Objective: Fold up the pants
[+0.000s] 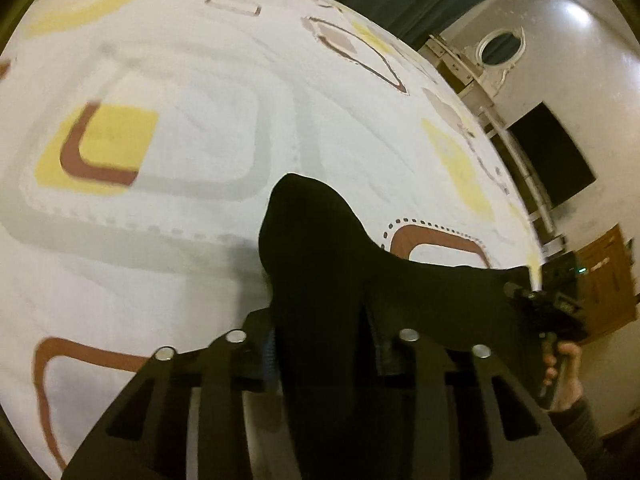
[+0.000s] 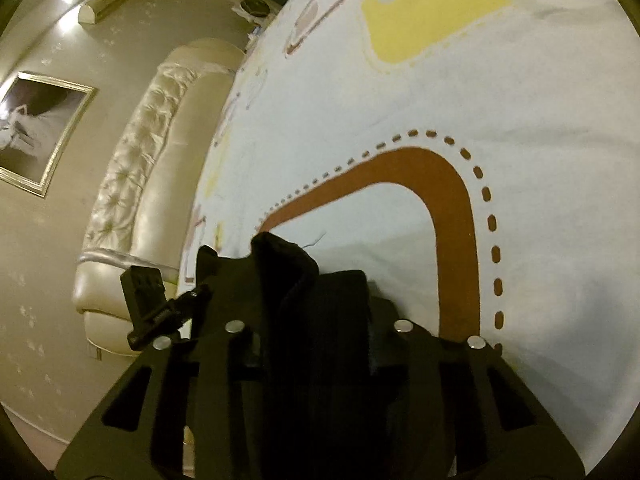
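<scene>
Black pants (image 1: 312, 232) are bunched up between the fingers of my left gripper (image 1: 324, 320), which is shut on the fabric. From there the cloth stretches right to my right gripper (image 1: 548, 308), held by a hand (image 1: 564, 376) at the frame's edge. In the right wrist view a thick fold of the pants (image 2: 284, 264) stands up between the jaws of my right gripper (image 2: 316, 300), shut on it. My left gripper (image 2: 148, 300) shows to the left, at the pants' other end. Both ends hang above a patterned bed sheet (image 1: 200, 80).
The white sheet (image 2: 440, 100) with yellow and brown shapes covers a wide bed. A cream tufted headboard (image 2: 160, 160) and a framed picture (image 2: 36, 128) are on the left. A dark screen (image 1: 556, 152), a wooden cabinet (image 1: 604, 280) and an oval mirror (image 1: 502, 46) stand beyond the bed.
</scene>
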